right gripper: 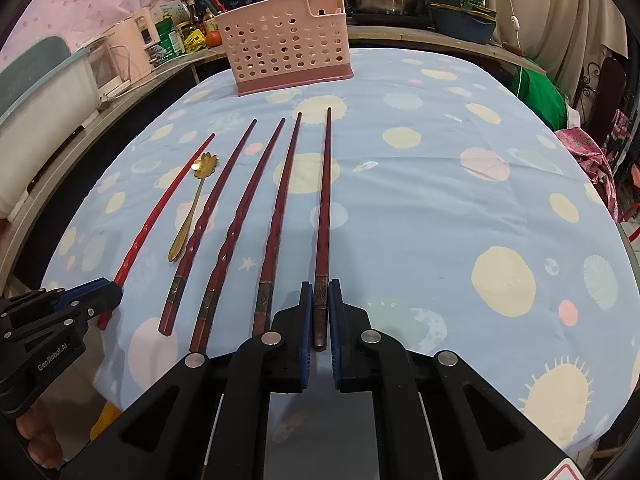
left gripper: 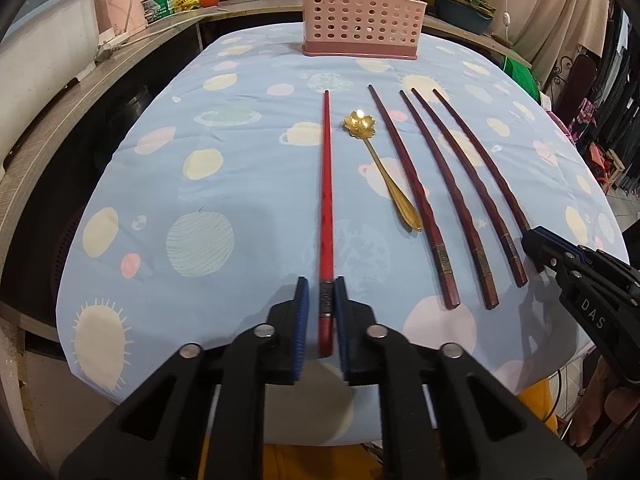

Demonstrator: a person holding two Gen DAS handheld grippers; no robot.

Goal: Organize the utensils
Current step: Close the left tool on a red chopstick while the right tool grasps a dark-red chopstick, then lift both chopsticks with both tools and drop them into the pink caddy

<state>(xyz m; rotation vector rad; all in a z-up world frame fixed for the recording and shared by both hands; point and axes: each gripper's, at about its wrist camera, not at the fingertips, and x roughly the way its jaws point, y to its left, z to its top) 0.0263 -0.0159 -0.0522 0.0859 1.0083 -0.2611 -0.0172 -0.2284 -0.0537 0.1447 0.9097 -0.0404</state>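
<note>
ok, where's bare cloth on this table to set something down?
Free: the cloth right of the rightmost dark chopstick out to the table edge, and left of the red chopstick. Also the strip between the utensil tips and the pink basket. Crowded: the middle row around the gold spoon.

Six utensils lie in front of one pink perforated utensil holder (left gripper: 360, 12), which stands on the planet-print tablecloth (left gripper: 240, 200). There is one bright red chopstick (left gripper: 325, 200). There is one gold spoon (left gripper: 380, 168) with a flower-shaped bowl. There are four dark reddish-brown chopsticks (right gripper: 276, 216). The holder seems to have two compartments, though its inside is hard to see.
</note>
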